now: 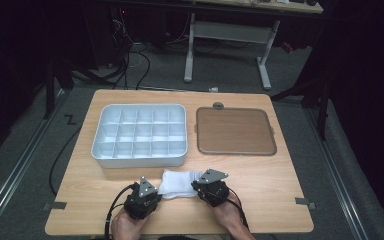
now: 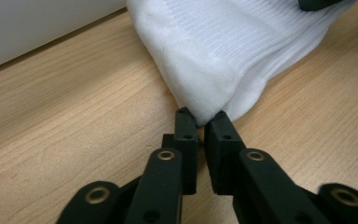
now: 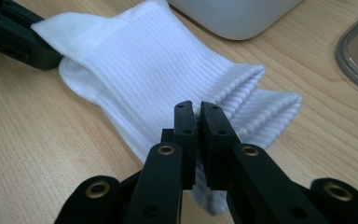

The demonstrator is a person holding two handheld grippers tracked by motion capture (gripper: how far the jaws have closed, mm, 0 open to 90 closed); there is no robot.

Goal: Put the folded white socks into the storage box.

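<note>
Sock lies just before the tray in the high view, my left gripper and right gripper pinching its ends; I'd lift both evenly. Left gripper view: jaws closed on the fabric's edge, bite looks thin. Right gripper view: jaws clamp the ribbed cuff; layers underneath are hidden.

Wooden bench. White divided tray at back left, compartments bare. Brown lid just beside it on the right, lying flat. Cables on floor behind.
</note>
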